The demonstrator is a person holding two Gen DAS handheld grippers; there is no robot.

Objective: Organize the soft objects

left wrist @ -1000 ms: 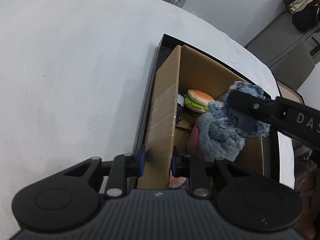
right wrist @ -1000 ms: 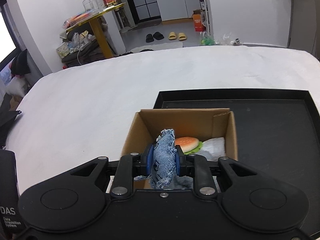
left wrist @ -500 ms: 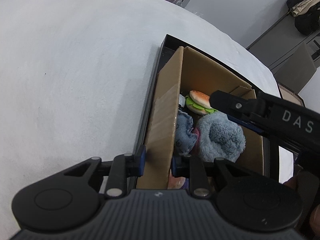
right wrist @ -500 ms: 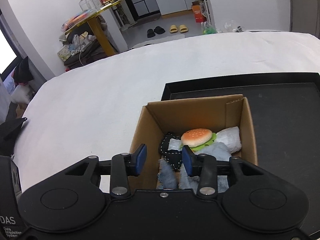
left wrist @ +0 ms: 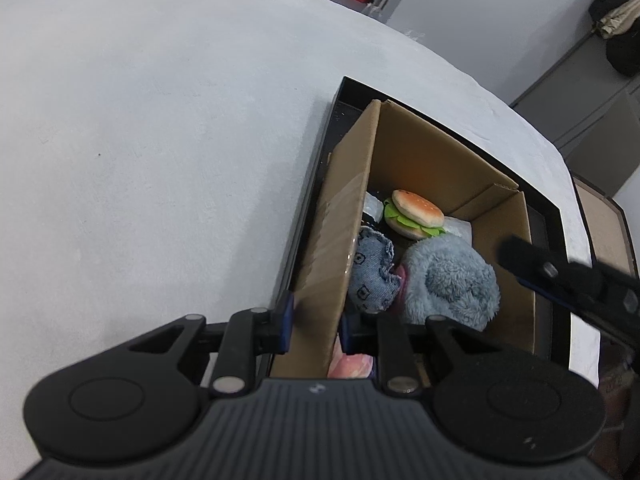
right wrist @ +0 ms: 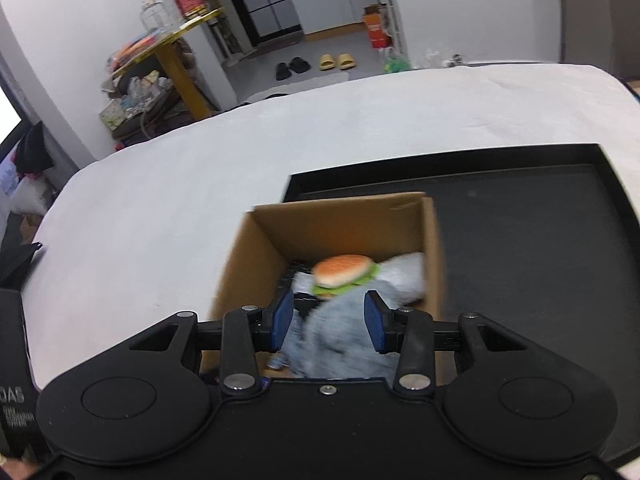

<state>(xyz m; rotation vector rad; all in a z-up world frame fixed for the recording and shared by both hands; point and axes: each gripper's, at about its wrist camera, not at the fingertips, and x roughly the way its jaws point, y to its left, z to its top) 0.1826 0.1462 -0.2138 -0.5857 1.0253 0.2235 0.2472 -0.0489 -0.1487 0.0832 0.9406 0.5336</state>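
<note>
Cardboard box [left wrist: 424, 160] stands on a black tray [right wrist: 520, 216], tray on a white-covered table [left wrist: 160, 120]. Box sits in the tray's near-left corner, top open.

Inside, counted: one plush hamburger [left wrist: 416, 213] toward the far end, bun up; one denim piece [left wrist: 370, 270] against the left wall; one fluffy blue plush [left wrist: 450, 280] beside it, a pink patch between them; something white under the burger, too hidden to name.

Left gripper [left wrist: 316, 322] clamps the box's near-left wall, one pad outside, one inside. Right gripper [right wrist: 328, 320] hangs over the box, jaws apart, nothing pinched; its jaws have just been opening. Right-wrist view blurred.

Box's long axis runs away from both cameras.
</note>
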